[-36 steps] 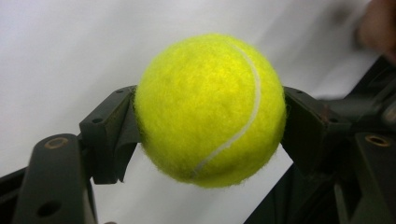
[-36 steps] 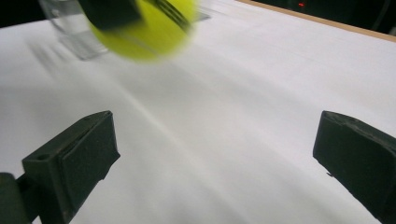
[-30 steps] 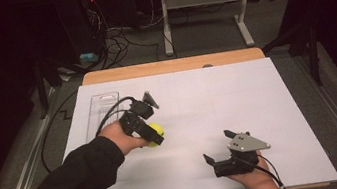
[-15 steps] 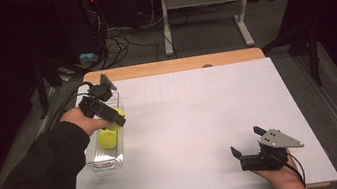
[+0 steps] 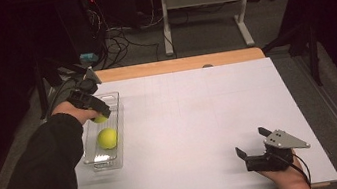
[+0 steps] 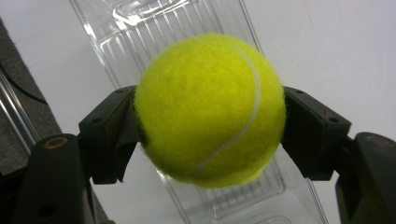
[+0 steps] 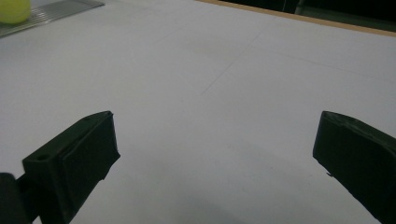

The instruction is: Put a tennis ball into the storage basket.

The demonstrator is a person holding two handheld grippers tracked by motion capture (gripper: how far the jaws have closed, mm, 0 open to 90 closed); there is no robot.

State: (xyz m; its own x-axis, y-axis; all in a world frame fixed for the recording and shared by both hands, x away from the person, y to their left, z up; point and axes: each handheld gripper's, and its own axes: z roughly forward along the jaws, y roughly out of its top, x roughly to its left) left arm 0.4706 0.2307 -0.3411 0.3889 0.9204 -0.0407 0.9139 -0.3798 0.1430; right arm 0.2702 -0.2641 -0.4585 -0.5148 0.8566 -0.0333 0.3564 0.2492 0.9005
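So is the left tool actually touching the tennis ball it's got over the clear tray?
Touching. In the left gripper view, both jaws of the left tool press against opposite sides of the tennis ball, which hides the clear tray beneath it.

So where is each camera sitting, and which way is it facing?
High view: above the near edge, looking forward and down on the table; both forearms show.
Left gripper view: on the left gripper, looking along its jaws at a held tennis ball over the clear tray.
Right gripper view: low over the table, open jaws.
All three share the tray.
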